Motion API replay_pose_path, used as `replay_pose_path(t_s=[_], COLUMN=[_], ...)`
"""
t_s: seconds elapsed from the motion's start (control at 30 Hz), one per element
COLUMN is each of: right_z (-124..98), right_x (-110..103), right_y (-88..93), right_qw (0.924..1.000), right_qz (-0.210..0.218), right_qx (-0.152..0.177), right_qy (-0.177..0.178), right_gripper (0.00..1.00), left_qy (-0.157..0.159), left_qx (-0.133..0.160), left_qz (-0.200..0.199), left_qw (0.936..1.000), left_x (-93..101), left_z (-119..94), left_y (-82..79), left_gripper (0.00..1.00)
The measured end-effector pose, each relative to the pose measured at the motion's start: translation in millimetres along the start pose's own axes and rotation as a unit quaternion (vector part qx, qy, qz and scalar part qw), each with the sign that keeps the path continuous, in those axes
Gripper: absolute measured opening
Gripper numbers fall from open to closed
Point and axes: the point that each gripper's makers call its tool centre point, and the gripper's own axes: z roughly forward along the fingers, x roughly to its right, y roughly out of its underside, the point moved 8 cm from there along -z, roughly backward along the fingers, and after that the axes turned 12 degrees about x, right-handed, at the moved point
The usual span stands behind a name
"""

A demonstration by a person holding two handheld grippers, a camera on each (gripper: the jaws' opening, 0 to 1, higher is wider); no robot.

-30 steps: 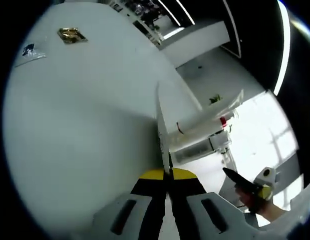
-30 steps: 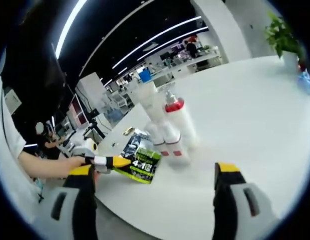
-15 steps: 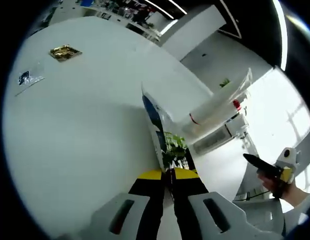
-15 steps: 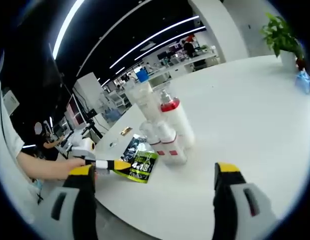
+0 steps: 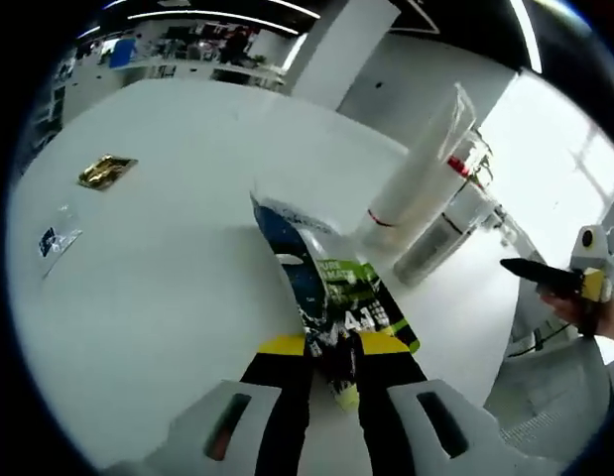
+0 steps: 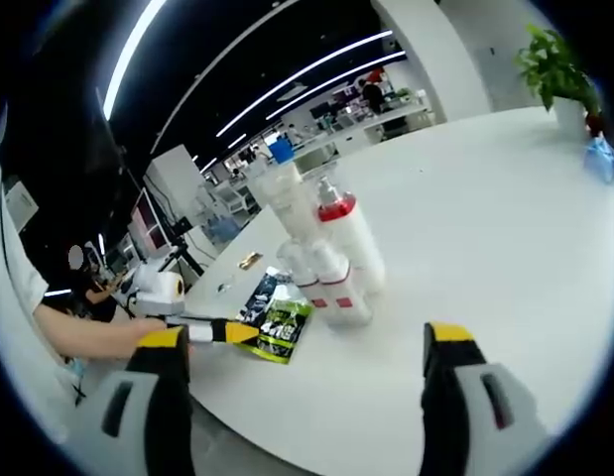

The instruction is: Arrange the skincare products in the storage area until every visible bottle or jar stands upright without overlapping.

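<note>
Left hand-held gripper (image 5: 331,347): black jaws with yellow tips and pale grey bodies, closed onto the lower edge of a flat foil sachet; in the right gripper view it comes in from the left (image 6: 245,332), held by a person's hand (image 6: 98,332).
Flat green, black and white sachet (image 5: 321,288): glossy printed pouch, white at its far end, dark blue-black in the middle, bright green with white lettering near the jaws; it stands tilted on edge above the worktop in the left gripper view; in the right gripper view (image 6: 277,322) it lies just beside the bottles, at their near left.
Right hand-held gripper (image 6: 302,342): jaws spread wide apart, nothing between them; yellow tips, black fingers, grey housings; it hovers over the near edge of the worktop. In the left gripper view it shows at the right (image 5: 559,281).
Tall translucent white tube (image 5: 421,164): smooth plastic, tapering, a thin red band near its base; behind the sachet.
White bottle with red collar (image 6: 348,243): rounded plastic, pump top, leaning; touching the shorter bottles.
Two short white bottles with red labels (image 6: 331,288): close together, in front of the taller ones; whether upright I cannot tell.
White worktop (image 5: 168,258): matte, smooth, round-edged.
Gold foil packet (image 5: 106,172): crinkled, well apart at the left.
Small clear packet with dark print (image 5: 54,241): print too small to read.
Green potted plant (image 6: 556,74): far edge, partly cut off.
</note>
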Motion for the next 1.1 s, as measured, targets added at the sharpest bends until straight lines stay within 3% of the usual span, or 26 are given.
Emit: replay_pose_path(t_s=[0.2, 0.43, 0.6, 0.77, 0.83, 1.0, 1.1], right_z=[0, 0, 0, 0, 0, 0, -1], right_x=[0, -1, -1, -1, 0, 0, 1], right_y=[0.4, 0.0, -0.1, -0.9, -1.0, -0.9, -1.4], right_qw=[1.0, 1.0, 1.0, 1.0, 1.0, 1.0, 1.0], right_qz=[0.0, 0.001, 0.0, -0.001, -0.001, -0.004, -0.002], right_qx=[-0.001, 0.0, 0.001, 0.003, 0.003, 0.003, 0.006], right_qy=[0.0, -0.001, 0.001, 0.002, 0.003, 0.005, 0.006], right_gripper=[0.98, 0.98, 0.98, 0.98, 0.98, 0.98, 0.98], left_qy=[-0.004, -0.017, -0.004, 0.033, 0.037, 0.043, 0.043], left_qx=[-0.006, -0.013, -0.022, -0.034, -0.04, -0.06, -0.06], left_qz=[0.043, 0.118, 0.203, 0.272, 0.288, 0.298, 0.283], left_qw=[0.999, 0.9928, 0.979, 0.9613, 0.9561, 0.9516, 0.9561], left_x=[0.2, -4.4, -4.4, 3.7, 5.6, 5.9, 5.6], left_z=[-3, -4, 1, 14, 19, 30, 32], left_y=[-1.3, -7.9, -17.7, -20.5, -19.3, -14.0, -14.4], left_gripper=[0.21, 0.32, 0.38, 0.41, 0.43, 0.45, 0.45])
